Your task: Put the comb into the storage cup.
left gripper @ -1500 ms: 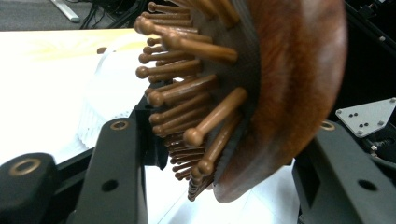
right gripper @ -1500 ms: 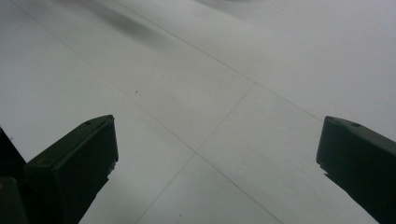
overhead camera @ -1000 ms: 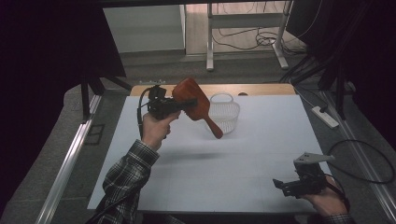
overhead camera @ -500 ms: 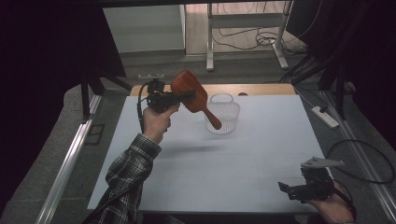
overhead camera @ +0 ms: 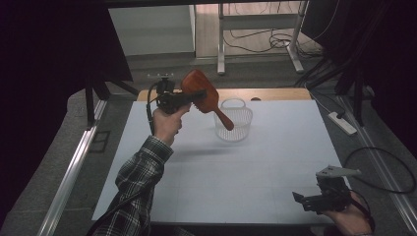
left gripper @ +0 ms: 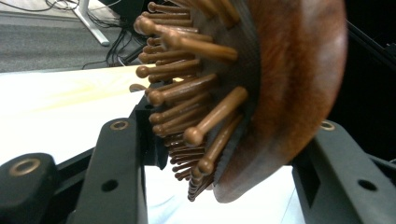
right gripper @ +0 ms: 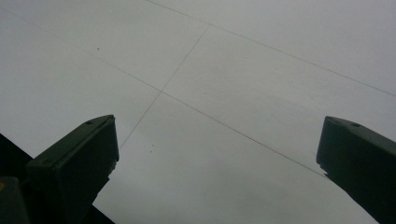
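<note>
A brown wooden hairbrush (overhead camera: 209,101) hangs in the air over the far left part of the white table (overhead camera: 275,157). My left gripper (overhead camera: 196,93) is shut on its oval head, and the handle slants down to the right in front of a clear mesh basket (overhead camera: 235,125). In the left gripper view the brush's head (left gripper: 289,93) sits between the two black jaws of the left gripper (left gripper: 224,154), its wooden pins pointing left. My right gripper (overhead camera: 301,199) rests low at the table's front right corner. In its own view the right gripper (right gripper: 217,158) stands open over bare tabletop.
A wooden strip (overhead camera: 275,93) runs along the table's far edge. A white power strip (overhead camera: 342,123) and cables lie on the floor at the right. A metal rail (overhead camera: 74,167) runs along the left side. Frame legs (overhead camera: 295,54) stand beyond the table.
The left hand has raised the brush slightly and its handle tip now sits higher, in front of the basket. The right gripper has shifted only a little at the front right corner.
</note>
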A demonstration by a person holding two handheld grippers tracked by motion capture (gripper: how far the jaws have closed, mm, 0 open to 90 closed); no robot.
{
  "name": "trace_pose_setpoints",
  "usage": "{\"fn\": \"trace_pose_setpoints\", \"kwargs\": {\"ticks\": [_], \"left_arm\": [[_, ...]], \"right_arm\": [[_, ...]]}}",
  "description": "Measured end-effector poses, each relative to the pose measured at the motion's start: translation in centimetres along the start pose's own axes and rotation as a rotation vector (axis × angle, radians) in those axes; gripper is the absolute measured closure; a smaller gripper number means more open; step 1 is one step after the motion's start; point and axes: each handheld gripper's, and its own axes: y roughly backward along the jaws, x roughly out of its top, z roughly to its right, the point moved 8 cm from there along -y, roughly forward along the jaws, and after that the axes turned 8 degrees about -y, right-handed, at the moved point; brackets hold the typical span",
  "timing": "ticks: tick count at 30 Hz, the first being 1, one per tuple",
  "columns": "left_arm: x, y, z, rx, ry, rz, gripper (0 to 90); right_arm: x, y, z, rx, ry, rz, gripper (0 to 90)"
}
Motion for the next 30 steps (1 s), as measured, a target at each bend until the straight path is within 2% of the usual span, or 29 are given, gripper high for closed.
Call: {"fn": "trace_pose_setpoints", "kwargs": {"ticks": [15, 30], "left_arm": [[1.0, -1.0, -0.7, 0.037, -0.008, 0.012, 52.2], [0.8, -3.1, -1.2, 0.069, -0.020, 0.005, 52.2]], "right_arm": [[0.0, 0.1, -0.1, -0.001, 0.008, 0.006, 0.0], [0.0, 0.1, -0.1, 0.007, 0.009, 0.003, 0.0]]}}
